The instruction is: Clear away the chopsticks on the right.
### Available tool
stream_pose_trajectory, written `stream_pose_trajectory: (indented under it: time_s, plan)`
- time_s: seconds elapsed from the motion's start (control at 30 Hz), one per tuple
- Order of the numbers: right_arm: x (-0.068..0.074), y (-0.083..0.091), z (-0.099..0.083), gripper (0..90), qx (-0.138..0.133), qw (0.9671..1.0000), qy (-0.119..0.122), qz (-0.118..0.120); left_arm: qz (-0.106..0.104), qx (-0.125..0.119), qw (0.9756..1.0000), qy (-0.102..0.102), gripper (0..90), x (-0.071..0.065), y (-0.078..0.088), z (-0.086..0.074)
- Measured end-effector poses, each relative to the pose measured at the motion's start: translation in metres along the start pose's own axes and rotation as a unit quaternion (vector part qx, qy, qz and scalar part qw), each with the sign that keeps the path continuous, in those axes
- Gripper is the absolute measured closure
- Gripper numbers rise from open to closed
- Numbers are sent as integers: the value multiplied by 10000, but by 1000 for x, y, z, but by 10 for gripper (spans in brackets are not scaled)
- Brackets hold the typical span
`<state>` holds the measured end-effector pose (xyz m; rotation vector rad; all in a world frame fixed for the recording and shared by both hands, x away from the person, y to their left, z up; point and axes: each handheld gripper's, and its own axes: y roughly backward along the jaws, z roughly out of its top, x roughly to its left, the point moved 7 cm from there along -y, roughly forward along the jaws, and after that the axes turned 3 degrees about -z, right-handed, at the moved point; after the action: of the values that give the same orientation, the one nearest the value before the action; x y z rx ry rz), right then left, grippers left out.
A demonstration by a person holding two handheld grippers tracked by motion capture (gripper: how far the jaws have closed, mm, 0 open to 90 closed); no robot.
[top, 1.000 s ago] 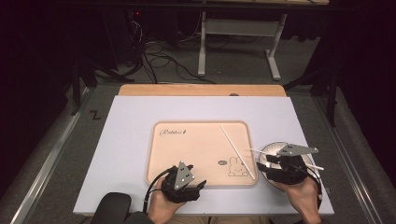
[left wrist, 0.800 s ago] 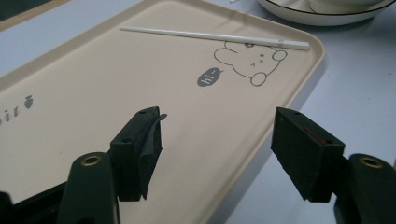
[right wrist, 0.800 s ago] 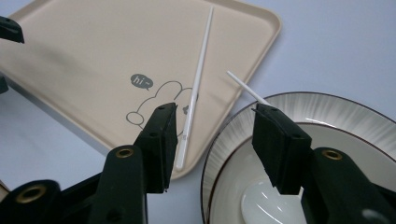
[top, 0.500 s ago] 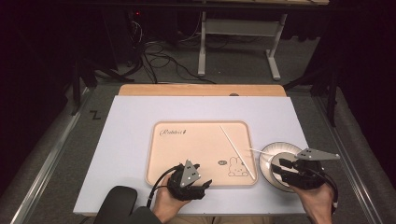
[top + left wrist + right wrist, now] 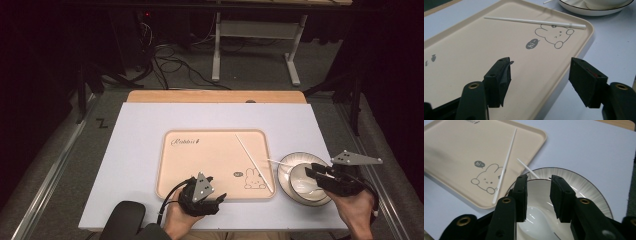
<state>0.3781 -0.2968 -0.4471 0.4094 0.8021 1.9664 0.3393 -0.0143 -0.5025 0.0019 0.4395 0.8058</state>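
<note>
High view: the right gripper (image 5: 314, 176) hangs over a round white ceramic plate with a dark rim (image 5: 287, 162), which sits on the pale blue-grey table top (image 5: 140, 140). A small white bowl (image 5: 300, 172) rests on that plate directly under the gripper's jaws. Its jaws have just been closing and now stand about half apart; in the right gripper view they frame the bowl's far rim, with no pad pressing on it and only air between them. A glossy white spoon (image 5: 536, 221) lies in the bowl just below and behind the right gripper's (image 5: 538, 195) tips. One thin white chopstick (image 5: 527, 168) pokes out from beyond the plate's rim, ahead of the left-hand jaw. A second thin white chopstick (image 5: 504, 170) lies farther off to that jaw's side, on the beige rectangular plastic tray printed with a rabbit (image 5: 454, 152), its near end crossing the rabbit drawing.

The left gripper (image 5: 212, 197) sits low at the tray's near edge, well apart from the plate. Its jaws are spread wide and hold nothing: in the left gripper view one jaw hovers above the tray's surface and the other over the table just outside the tray's rim. The chopstick on the tray lies well ahead of the left gripper's tips, with the plate beyond it.
</note>
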Motion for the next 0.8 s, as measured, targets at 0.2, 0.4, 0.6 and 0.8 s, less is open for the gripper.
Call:
stream_pose_trajectory:
  time_s: [0.2,0.4,0.6,0.8]
  plan:
    - [-19,-2,5,711,134,9998,98,-57,167,-128,9998,64,345,5,8,2]
    - [-34,-8,8,738,354,9990,258,-127,377,-209,9991,59,344,10,18,3]
    - [-53,-18,5,758,635,9972,370,-127,592,-249,9979,68,344,17,26,2]
    - [-68,-29,-5,766,886,9951,422,-72,753,-225,9969,69,342,21,30,-2]
